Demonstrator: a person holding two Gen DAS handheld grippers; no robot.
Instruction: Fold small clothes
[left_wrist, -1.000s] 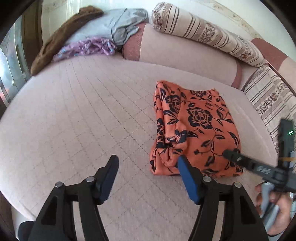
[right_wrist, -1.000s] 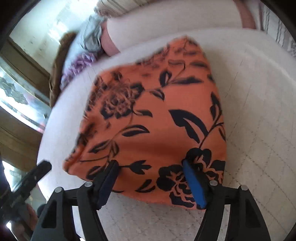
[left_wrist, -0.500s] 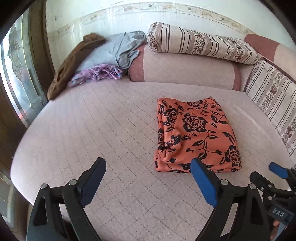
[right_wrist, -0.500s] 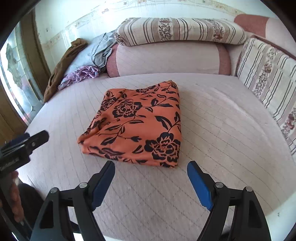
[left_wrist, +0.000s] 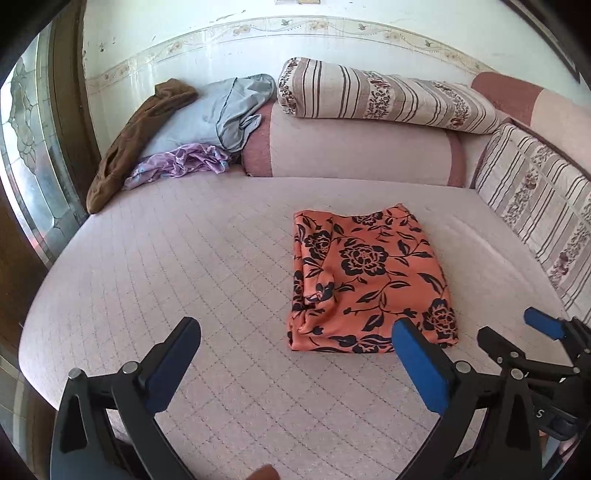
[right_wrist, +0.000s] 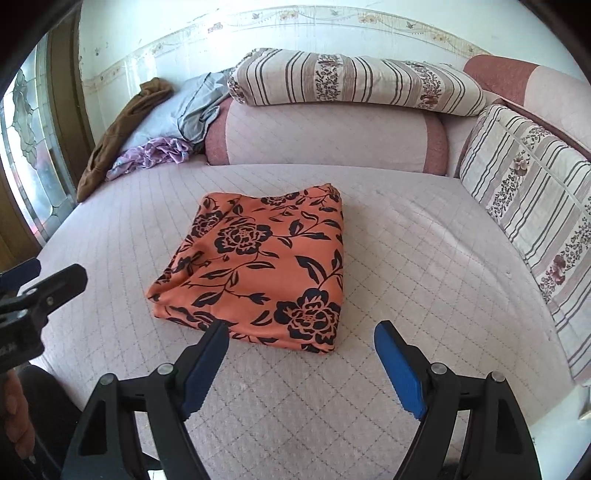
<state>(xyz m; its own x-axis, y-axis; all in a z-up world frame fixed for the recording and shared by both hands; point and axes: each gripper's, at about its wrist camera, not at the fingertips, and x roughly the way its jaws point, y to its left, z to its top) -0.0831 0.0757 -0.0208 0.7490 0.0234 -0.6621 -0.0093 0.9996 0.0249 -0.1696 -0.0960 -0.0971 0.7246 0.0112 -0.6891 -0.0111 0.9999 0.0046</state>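
An orange garment with black flowers (left_wrist: 369, 280) lies folded into a rectangle on the quilted pink bed (left_wrist: 184, 258); it also shows in the right wrist view (right_wrist: 258, 269). My left gripper (left_wrist: 295, 336) is open and empty, held above the bed's near edge, short of the garment. My right gripper (right_wrist: 301, 332) is open and empty, just in front of the garment's near edge. The right gripper's fingers (left_wrist: 543, 328) show at the right edge of the left wrist view; the left gripper (right_wrist: 40, 284) shows at the left edge of the right wrist view.
A pile of clothes lies at the bed's far left: a brown one (left_wrist: 136, 133), a grey one (left_wrist: 221, 110) and a purple one (left_wrist: 181, 164). A striped bolster (left_wrist: 384, 96) rests on a pink bolster (left_wrist: 354, 147). A striped cushion (left_wrist: 535, 206) lines the right side.
Both grippers have pulled back and up from the garment's near edge and opened wider. The folded garment stays on the bed.
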